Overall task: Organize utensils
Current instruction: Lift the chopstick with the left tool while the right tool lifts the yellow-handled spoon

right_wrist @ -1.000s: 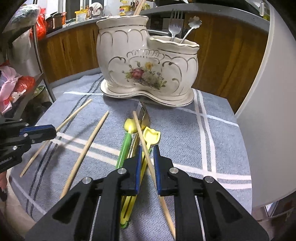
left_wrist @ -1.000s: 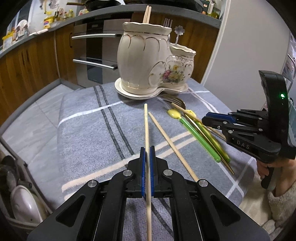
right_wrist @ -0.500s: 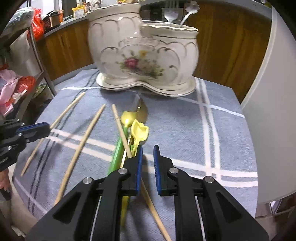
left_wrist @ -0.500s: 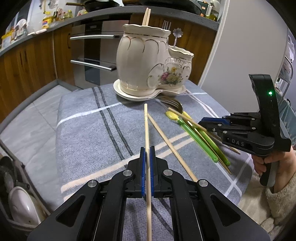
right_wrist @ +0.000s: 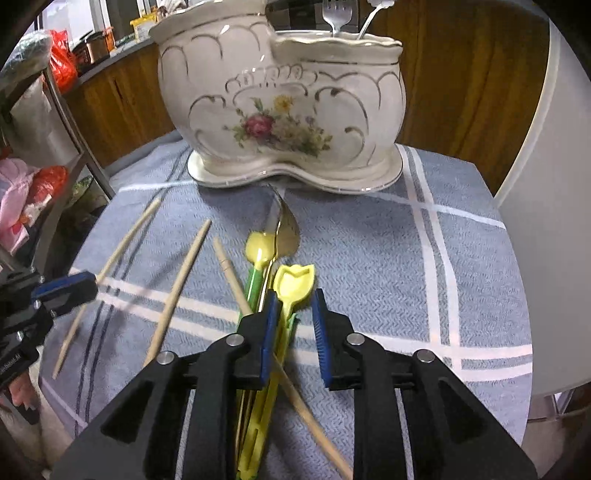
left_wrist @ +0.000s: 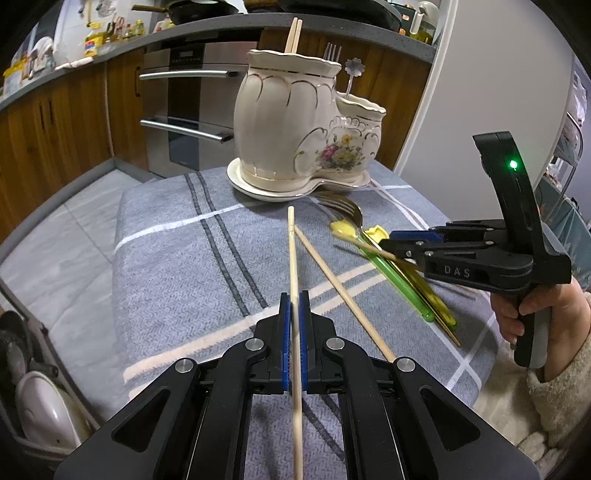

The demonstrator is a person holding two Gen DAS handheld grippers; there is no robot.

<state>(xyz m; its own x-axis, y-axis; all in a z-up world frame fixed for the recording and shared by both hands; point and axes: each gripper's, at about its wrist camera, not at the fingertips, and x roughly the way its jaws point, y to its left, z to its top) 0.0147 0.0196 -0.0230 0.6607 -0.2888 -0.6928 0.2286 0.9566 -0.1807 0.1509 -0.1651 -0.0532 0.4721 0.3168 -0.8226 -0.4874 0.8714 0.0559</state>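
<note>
The left gripper (left_wrist: pixel 294 314) was clamped on a wooden chopstick (left_wrist: pixel 293 258), which ran straight between its blue pads and reached forward over the grey striped cloth (left_wrist: pixel 177 266) toward the ceramic utensil holder (left_wrist: pixel 295 125) at the far end of the table. A second chopstick (left_wrist: pixel 340 291) lay loose on the cloth just right of the held one, angled away to the near right.

The right gripper (right_wrist: pixel 293 325) hung low over a cluster of utensils, its jaws opening. Between them sat the neck of a yellow tulip-shaped spoon (right_wrist: pixel 294 282), close beside the left pad; whether that pad touched it could not be told, and the right pad stood clear of it. A third chopstick (right_wrist: pixel 236 284) passed under the left finger and crossed to the near right. Left of the spoon lay a green-handled yellow spoon (right_wrist: pixel 258 251), and a gold fork (right_wrist: pixel 286 232) pointed toward the holder.

In the holder, two chopsticks (left_wrist: pixel 293 35) stood in the tall section; a fork (right_wrist: pixel 335 16) and a flower-ended spoon (left_wrist: pixel 354 70) in the low one.
</note>
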